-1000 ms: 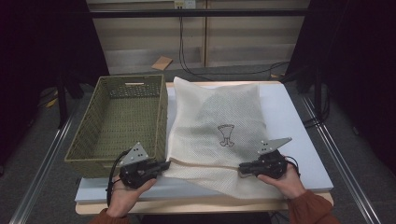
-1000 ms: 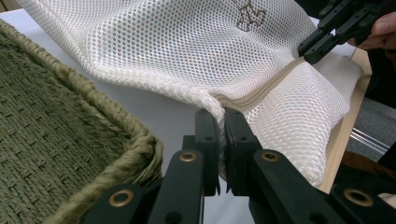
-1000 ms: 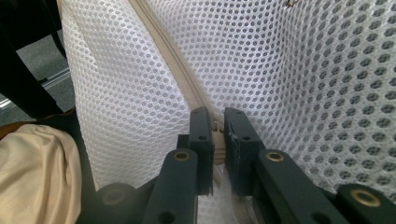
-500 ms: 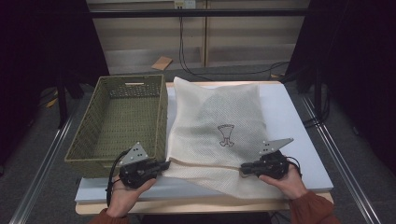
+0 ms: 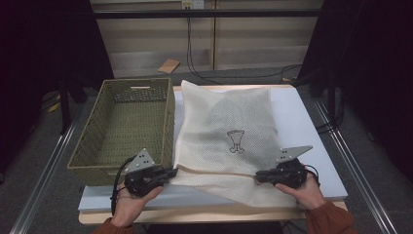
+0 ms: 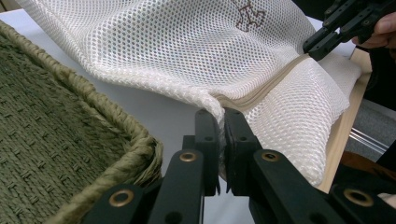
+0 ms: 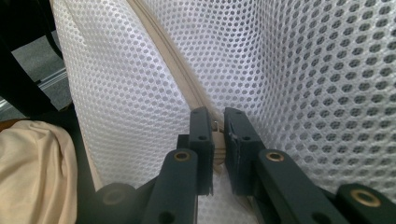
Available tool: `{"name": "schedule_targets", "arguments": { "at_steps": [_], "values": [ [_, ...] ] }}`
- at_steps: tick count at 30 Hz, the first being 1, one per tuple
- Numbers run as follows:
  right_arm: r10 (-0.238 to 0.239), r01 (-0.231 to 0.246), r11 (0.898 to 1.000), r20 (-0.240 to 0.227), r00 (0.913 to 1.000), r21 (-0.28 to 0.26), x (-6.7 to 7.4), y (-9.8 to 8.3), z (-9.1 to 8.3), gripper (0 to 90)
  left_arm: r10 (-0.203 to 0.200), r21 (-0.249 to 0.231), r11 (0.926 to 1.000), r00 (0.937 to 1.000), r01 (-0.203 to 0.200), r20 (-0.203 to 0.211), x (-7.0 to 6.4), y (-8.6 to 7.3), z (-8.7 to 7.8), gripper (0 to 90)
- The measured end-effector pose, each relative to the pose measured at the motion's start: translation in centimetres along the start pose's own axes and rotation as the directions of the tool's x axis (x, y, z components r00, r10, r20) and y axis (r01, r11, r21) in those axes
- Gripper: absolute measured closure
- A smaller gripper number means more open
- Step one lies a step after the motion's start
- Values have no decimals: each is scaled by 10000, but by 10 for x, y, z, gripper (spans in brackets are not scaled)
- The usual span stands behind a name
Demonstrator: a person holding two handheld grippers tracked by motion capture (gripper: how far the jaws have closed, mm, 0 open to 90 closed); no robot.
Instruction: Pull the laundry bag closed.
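Your left tool [image 5: 171,172] was clamped on the near left corner of the white mesh bag [image 5: 229,126], at about seven o'clock on the desk [image 5: 311,122]. Your right tool [image 5: 259,177] was pinched shut on the beige zipper [image 7: 187,84] along the bag's near edge, around five o'clock. The bag lay spread across the desk's middle, just beside the green woven basket [image 5: 97,146] at nine o'clock.

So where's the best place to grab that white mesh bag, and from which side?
Probably along the beige zipper seam near the front edge of the white mesh laundry bag, coming in level from each end. The seam is a firm raised band; the left gripper and right gripper already pinch there.
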State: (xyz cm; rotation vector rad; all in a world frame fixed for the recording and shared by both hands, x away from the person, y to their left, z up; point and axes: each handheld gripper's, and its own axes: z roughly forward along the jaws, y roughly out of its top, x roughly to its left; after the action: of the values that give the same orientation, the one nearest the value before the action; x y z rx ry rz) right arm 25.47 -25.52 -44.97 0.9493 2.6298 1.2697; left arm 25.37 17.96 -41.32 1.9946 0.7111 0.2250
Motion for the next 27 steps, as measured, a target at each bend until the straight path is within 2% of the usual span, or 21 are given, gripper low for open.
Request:
{"name": "schedule_targets", "arguments": {
  "at_steps": [27],
  "values": [
    [388, -379, 9988, 281, 9989, -312, -7, -12, -18, 826, 4, 5, 10000, 10000, -4, 14, 1, 1, 0, 859]
  ]
}}
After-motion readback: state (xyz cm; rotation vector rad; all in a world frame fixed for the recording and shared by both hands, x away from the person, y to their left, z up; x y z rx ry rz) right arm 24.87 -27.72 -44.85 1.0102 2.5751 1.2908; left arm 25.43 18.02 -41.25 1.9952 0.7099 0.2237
